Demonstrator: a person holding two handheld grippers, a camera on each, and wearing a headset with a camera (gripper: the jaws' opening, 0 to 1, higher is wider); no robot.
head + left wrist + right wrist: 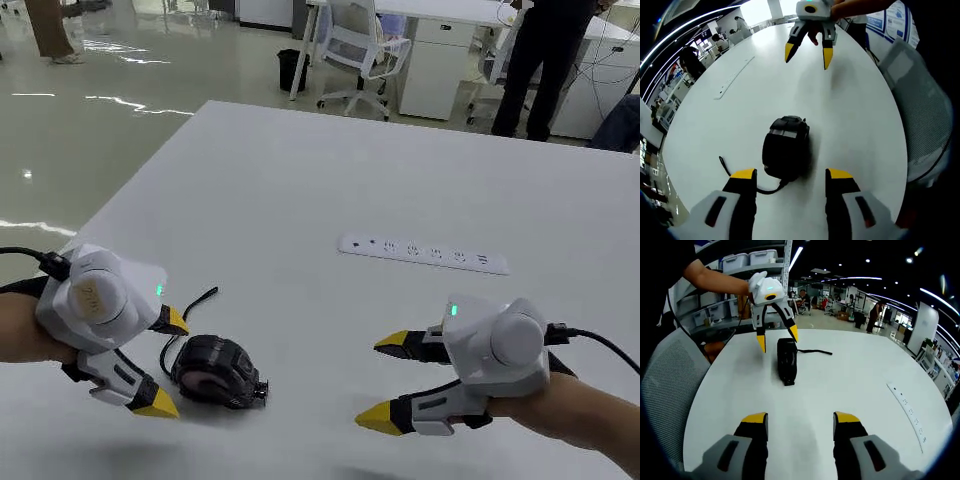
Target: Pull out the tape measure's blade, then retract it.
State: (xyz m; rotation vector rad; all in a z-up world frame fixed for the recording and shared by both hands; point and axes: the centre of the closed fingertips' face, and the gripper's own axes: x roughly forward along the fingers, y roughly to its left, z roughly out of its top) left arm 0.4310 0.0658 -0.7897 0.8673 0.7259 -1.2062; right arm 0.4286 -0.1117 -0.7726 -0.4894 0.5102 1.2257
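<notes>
The tape measure (218, 372) lies on the white worktop (300, 180) near its front left corner, its blade not drawn out as far as can be seen. The left tool (168, 364) hovers just beside it with jaws spread and nothing between them. In the left gripper view the black case sits just ahead of the two yellow tips, apart from both. The right tool (380, 382) is likewise released and empty, near the case on its other side and pointing toward it. The step in hand looks like the first grasp. It should go best if the left tool comes down over the case's flat sides and clenches firmly enough that the case cannot turn. The right tool can then pinch the small tab that seems to jut from the end facing it. That tab is too small here to be sure of, so it wants a slow, careful approach. The black lanyard (185, 320) trails off behind the case toward the left tool and is best kept clear of the jaws. The pull should probably run rightward along the worktop, where the surface is bare. The power strip (422, 253) lies well apart, farther back. The front edge is close to both tools, and a mesh chair (925, 115) stands just off it, so keep the case inboard.
</notes>
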